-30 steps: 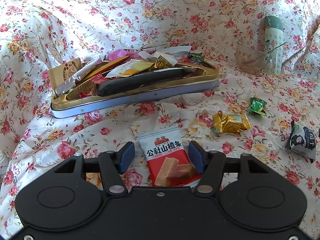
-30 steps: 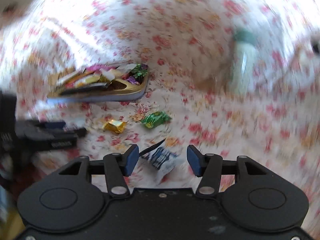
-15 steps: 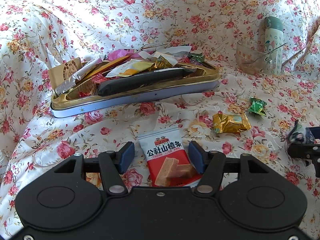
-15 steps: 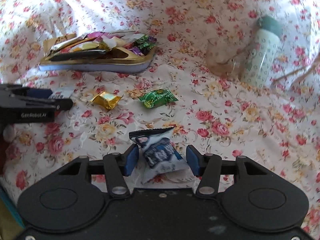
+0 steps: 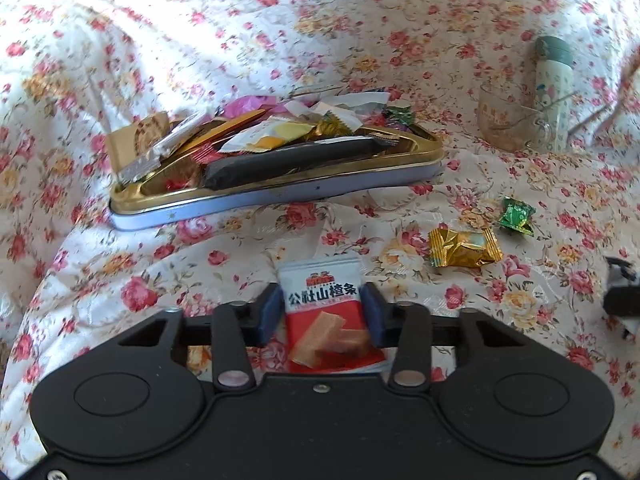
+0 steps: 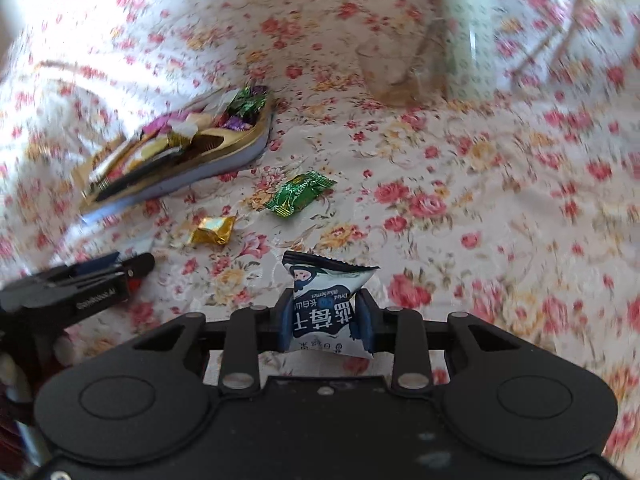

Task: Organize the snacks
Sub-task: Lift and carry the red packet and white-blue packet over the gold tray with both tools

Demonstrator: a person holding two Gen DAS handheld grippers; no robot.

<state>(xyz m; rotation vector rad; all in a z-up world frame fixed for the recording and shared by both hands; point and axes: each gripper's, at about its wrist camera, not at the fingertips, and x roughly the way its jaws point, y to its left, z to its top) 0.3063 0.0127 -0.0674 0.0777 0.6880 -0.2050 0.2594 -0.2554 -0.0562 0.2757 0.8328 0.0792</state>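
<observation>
left gripper [image 5: 322, 316]: jaws have just been closing, now narrow on the red-and-white hawthorn packet [image 5: 325, 312]; blue pads touch both its side edges, so it looks gripped.
hawthorn packet: flat on the floral cloth [image 5: 224, 32], long axis running straight away from the jaws, top edge toward the tin.
right gripper [image 6: 325, 318]: jaws have just been closing too, now pinching the blue-and-white blueberry packet [image 6: 326, 300]; packet stands up between the pads, crimped top poking out forward.
tin tray [image 5: 280, 196]: gold rim, pale blue wall, already heaped with wrappers; lies ahead and slightly left of the left gripper, well ahead and left of the right one.
nearer hand: left, by my read; tray sits almost dead ahead of it.
loose on cloth: gold candy [image 5: 464, 248] and green candy [image 5: 516, 216], between the two grippers, apart from each other.
background: glass mug [image 5: 508, 120] just beside a pale green bottle [image 5: 554, 80], far right, clear of the route.
next move, judged: lift both packets, carry forward-left over the tray rim.
</observation>
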